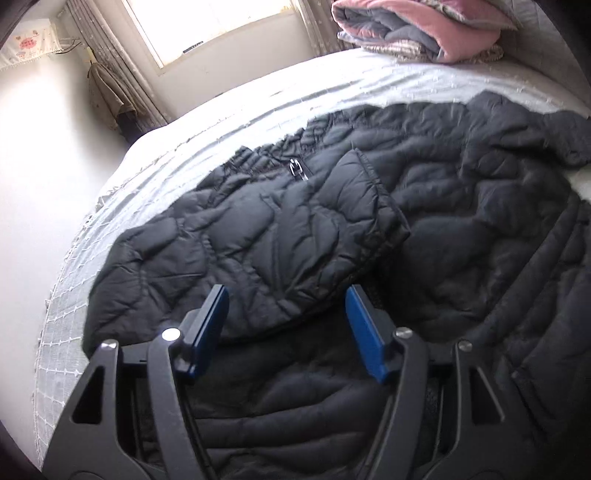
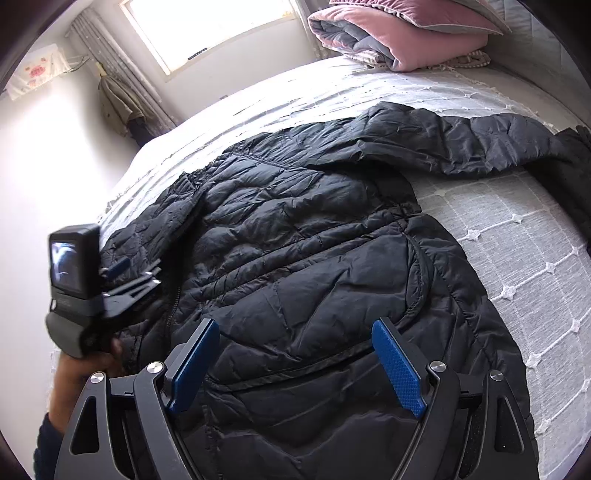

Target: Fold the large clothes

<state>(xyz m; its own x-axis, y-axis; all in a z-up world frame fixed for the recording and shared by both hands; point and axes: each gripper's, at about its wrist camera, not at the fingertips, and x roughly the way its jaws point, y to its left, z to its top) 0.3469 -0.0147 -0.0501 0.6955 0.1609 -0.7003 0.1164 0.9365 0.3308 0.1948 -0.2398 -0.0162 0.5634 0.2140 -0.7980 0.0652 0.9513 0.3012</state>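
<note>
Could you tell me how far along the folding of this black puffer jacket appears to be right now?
Early stage. Done: the black puffer jacket lies spread on the white bedspread, and one sleeve is already folded across the body. In hand: nothing; the left hand-held gripper and right hand-held gripper both hover open above it. Left: the other sleeve is outstretched, and the body is not yet folded.

Jacket (image 1: 369, 229) hem cut off at bottom edge; far sleeve (image 2: 498, 147) cuff out of frame

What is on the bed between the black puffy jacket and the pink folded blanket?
Nothing but bare white bedspread. In the right wrist view it runs clear from the black puffy jacket up to the pink folded blanket.
</note>
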